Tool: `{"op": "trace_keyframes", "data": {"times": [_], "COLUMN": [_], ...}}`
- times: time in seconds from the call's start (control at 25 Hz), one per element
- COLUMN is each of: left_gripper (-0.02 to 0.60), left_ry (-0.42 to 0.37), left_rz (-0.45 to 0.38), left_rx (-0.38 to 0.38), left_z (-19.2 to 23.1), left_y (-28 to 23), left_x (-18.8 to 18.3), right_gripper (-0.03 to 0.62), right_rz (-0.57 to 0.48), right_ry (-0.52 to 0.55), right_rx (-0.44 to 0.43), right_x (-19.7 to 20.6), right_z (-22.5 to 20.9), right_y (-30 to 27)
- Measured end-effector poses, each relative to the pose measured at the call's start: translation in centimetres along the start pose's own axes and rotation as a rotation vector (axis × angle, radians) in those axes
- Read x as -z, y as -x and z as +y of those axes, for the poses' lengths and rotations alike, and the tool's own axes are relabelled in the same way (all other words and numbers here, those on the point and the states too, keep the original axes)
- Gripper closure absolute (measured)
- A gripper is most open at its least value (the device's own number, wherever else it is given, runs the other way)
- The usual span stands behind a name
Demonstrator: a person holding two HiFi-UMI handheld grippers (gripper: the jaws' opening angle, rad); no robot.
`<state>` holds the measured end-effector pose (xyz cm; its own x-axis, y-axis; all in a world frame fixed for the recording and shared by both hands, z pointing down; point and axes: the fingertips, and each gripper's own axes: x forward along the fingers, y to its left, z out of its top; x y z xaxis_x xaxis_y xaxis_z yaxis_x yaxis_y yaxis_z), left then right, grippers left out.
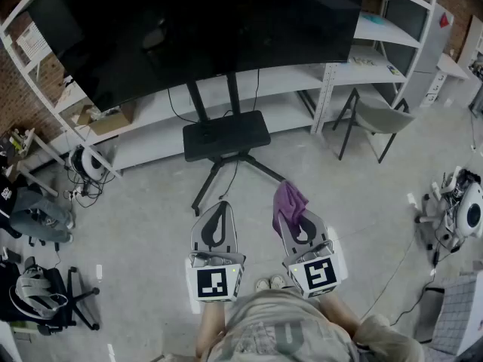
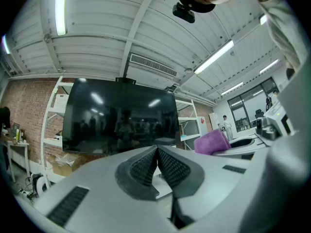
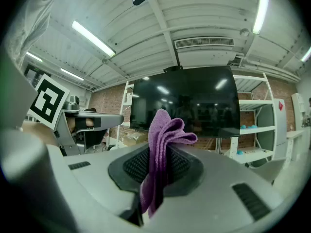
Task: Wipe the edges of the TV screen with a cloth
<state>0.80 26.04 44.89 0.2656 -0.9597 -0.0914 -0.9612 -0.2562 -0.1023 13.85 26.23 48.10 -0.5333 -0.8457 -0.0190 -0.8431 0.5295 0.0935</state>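
A large black TV screen (image 1: 204,29) stands on a black floor stand (image 1: 226,136) ahead of me; it also fills the middle of the left gripper view (image 2: 119,123) and the right gripper view (image 3: 187,101). My right gripper (image 1: 289,211) is shut on a purple cloth (image 1: 288,199), which sticks up between the pads (image 3: 163,144) and hangs down below them. My left gripper (image 1: 216,204) is shut with nothing in it, its pads (image 2: 156,166) pressed together. Both grippers are held low, well short of the screen. The purple cloth (image 2: 212,142) shows at the right of the left gripper view.
White shelving (image 1: 392,21) runs behind the TV with boxes (image 1: 106,115) on the lower shelf. A grey chair (image 1: 377,119) stands at the right. Cables and gear (image 1: 83,168) lie at the left, a black chair (image 1: 45,296) at bottom left, equipment (image 1: 456,210) at the right.
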Motion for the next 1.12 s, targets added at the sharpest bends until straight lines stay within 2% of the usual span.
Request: {"op": "trace_keyframes", "data": {"times": [0.36,0.64,0.96,1.12], "left_gripper": [0.566,0.566,0.566,0.566], "left_ry": [0.005,0.006,-0.005,0.008], "left_rz": [-0.039,0.009,0.016,0.008], "left_rx": [0.022,-0.029,-0.074,-0.117], "left_z": [-2.2,-1.3,-2.4,-1.3], "left_y": [-0.6,-0.8,-1.2,-1.1], "left_x": [-1.1,0.4,1.3,1.2], "right_gripper": [0.540,0.540,0.540,0.539], "right_rz": [0.028,0.023,0.058,0.051], "right_ry": [-0.007,-0.041,-0.073,-0.090], "right_rx": [-0.009,-0.025,-0.050,-0.072], "right_x": [0.9,1.6,4.0,4.1], "right_z": [-0.5,-1.8,-4.0,-4.4], "right_y": [-0.1,-0.1,0.2,-0.1]}}
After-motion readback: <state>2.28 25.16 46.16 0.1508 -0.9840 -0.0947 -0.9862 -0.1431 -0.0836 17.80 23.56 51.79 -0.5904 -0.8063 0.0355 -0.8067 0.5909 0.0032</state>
